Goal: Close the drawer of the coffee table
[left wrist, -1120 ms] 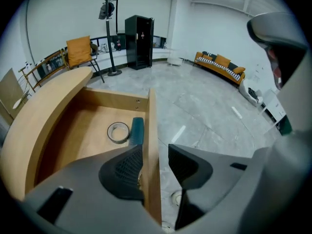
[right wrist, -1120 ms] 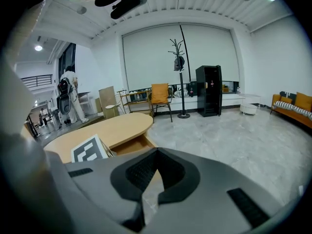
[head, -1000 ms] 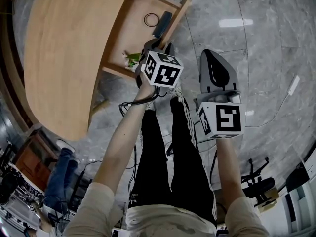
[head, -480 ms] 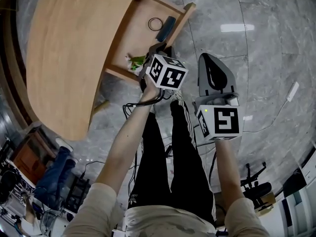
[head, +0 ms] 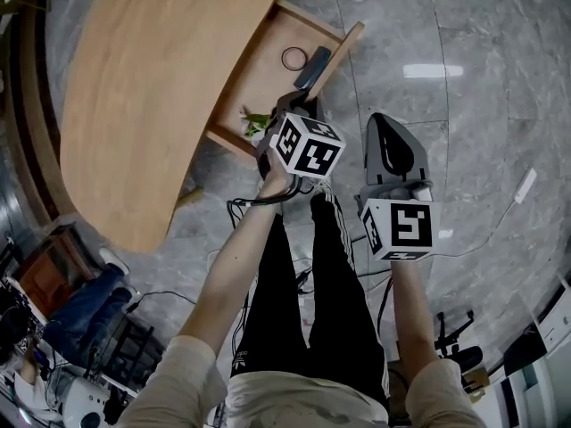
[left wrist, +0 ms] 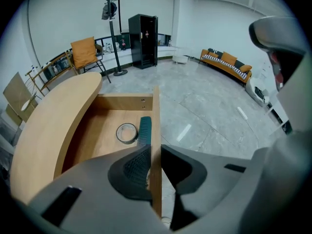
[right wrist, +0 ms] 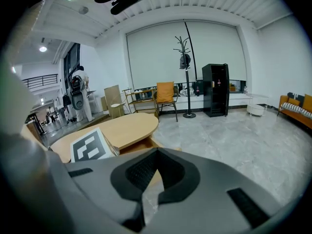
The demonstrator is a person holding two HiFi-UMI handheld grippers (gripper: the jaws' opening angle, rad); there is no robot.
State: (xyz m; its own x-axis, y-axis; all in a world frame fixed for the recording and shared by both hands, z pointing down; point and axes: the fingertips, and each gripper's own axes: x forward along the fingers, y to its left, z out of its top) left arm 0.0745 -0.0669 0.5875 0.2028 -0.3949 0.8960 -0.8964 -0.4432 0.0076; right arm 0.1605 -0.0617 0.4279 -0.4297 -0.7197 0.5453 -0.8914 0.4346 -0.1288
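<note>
Grey marble floor (head: 464,132) of a bright open room, and at the upper left of the head view an oval wooden coffee table (head: 152,87). Jutting from its right flank, pulled well out and not yet closed: the drawer (head: 268,69), wooden bottom bare to the camera. Along its outer edge, the front panel (left wrist: 156,126), upright between the jaws of the left gripper (left wrist: 155,167) and clamped from above, one pad inside the drawer and one outside. Off to the right, clear of the furniture, the right gripper (right wrist: 148,191), jaws together on nothing, poised over the floor. Inside the drawer: a roll of tape (left wrist: 126,132) just beside a dark comb (left wrist: 145,130); nearer the grip, a small green item (head: 254,121), too small to identify.

Judged best from here: keep the clamp firm, push square to the panel and level toward the table, slowly enough to spare the loose contents a slide. Worth avoiding: any twist of the wrist, likely to jam the drawer. Near the end, probably wise to free the inner pad and finish with a push on the outer face.
</note>
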